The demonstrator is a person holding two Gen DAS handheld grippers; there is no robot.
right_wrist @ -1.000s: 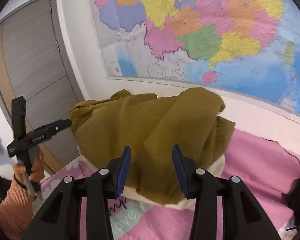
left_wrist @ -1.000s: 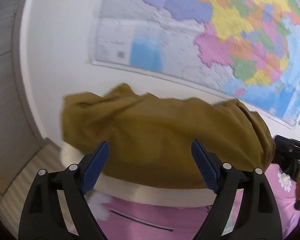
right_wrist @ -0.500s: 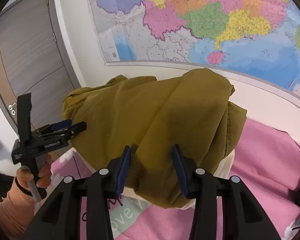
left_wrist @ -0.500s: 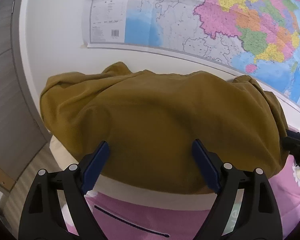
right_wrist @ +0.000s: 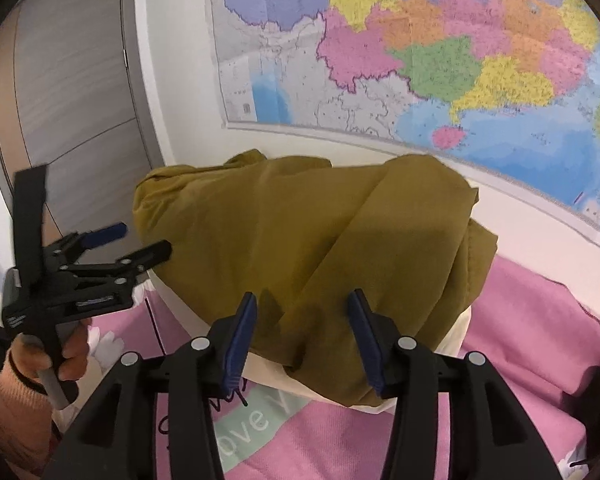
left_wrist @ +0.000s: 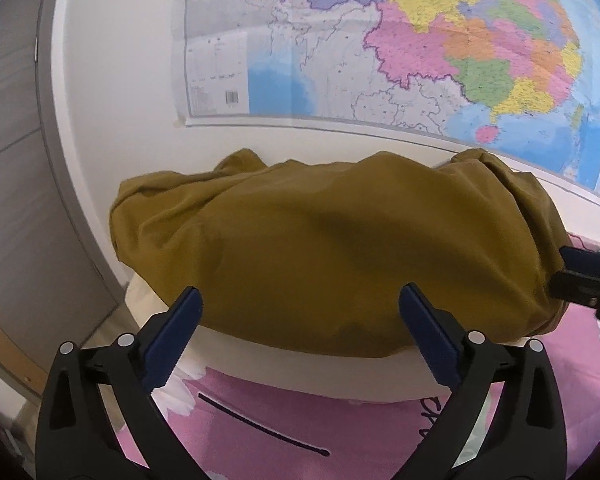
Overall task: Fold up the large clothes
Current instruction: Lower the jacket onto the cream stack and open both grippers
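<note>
Since half a second ago both views have drawn a little nearer the wall and the wall map [left_wrist: 420, 48] sits lower in view. The left tongs [left_wrist: 300, 316] stand spread wide with nothing between them; the right tongs [right_wrist: 302, 330] stand parted too, gripping nothing. The garment [left_wrist: 340, 256], a soft, matte, mustard-brown cloth, lies bunched in rounded folds on a cream pillow [left_wrist: 320, 368] at the bed's wall edge, over a pink printed bedsheet [left_wrist: 280, 412].
</note>
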